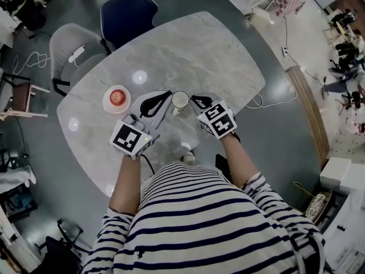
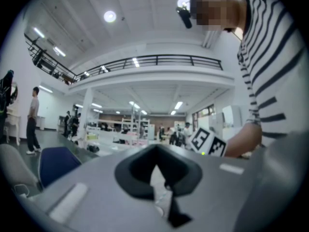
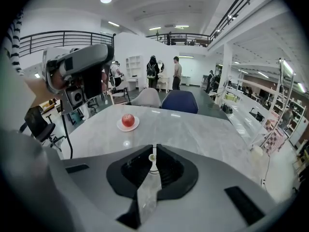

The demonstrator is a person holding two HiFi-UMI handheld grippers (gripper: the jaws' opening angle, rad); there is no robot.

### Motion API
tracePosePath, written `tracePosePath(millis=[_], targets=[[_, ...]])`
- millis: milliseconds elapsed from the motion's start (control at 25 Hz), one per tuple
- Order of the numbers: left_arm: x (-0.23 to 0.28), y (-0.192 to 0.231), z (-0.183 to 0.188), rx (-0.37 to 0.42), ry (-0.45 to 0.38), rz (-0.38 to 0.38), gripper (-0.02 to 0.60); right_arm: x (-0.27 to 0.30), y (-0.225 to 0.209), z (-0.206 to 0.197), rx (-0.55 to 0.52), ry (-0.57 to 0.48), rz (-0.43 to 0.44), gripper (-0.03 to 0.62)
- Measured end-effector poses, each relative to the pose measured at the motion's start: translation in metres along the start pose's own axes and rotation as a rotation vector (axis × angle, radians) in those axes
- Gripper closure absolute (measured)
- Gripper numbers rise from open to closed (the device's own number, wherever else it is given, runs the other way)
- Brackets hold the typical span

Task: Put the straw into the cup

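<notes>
Nearest to us, the right gripper (image 3: 152, 151) has its jaws pressed together on the straw (image 3: 152, 157), whose round open end shows just above the pads. A clear wrapper (image 3: 147, 192) hangs from the straw toward the camera. The left gripper (image 2: 156, 158) is closed too, pinching a pale strip that we take to be the other end of that wrapper. The straw is therefore held in the air between the two grippers, just in front of the person, and is not yet in the cup.

We see the main risk in the wrapper. If both grippers pull apart while the right one holds the straw through the film, the straw could bend, or slip out and drop onto the table (image 1: 199, 50). If the film tears unevenly, a scrap could stay on the straw and go into the cup with it. The grip on the straw is also narrow and close to its end, so it may swing as it is tipped upright and miss the small opening or knock the rim.

Just beyond the jaws stands the white cup (image 1: 180, 100), upright between the two grippers. We see no straw in it and cannot tell whether it holds any drink. Further left, well apart from the cup, a small plate (image 1: 106, 103) carries a red apple (image 1: 116, 96). At the far edge of the table are a grey chair (image 1: 68, 53) and a blue chair (image 1: 128, 13).
</notes>
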State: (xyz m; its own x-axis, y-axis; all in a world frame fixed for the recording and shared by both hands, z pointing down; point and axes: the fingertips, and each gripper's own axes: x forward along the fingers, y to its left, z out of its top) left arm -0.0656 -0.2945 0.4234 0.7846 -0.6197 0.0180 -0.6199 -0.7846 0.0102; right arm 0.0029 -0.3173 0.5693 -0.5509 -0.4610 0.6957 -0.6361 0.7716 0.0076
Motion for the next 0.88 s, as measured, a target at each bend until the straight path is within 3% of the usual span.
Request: tracePosePath(millis=[880], targets=[[0.006, 0.001, -0.002, -0.003, 0.013, -0.007, 0.575, 0.038, -0.003, -0.025, 0.010, 0.086, 0.029, 0.569]])
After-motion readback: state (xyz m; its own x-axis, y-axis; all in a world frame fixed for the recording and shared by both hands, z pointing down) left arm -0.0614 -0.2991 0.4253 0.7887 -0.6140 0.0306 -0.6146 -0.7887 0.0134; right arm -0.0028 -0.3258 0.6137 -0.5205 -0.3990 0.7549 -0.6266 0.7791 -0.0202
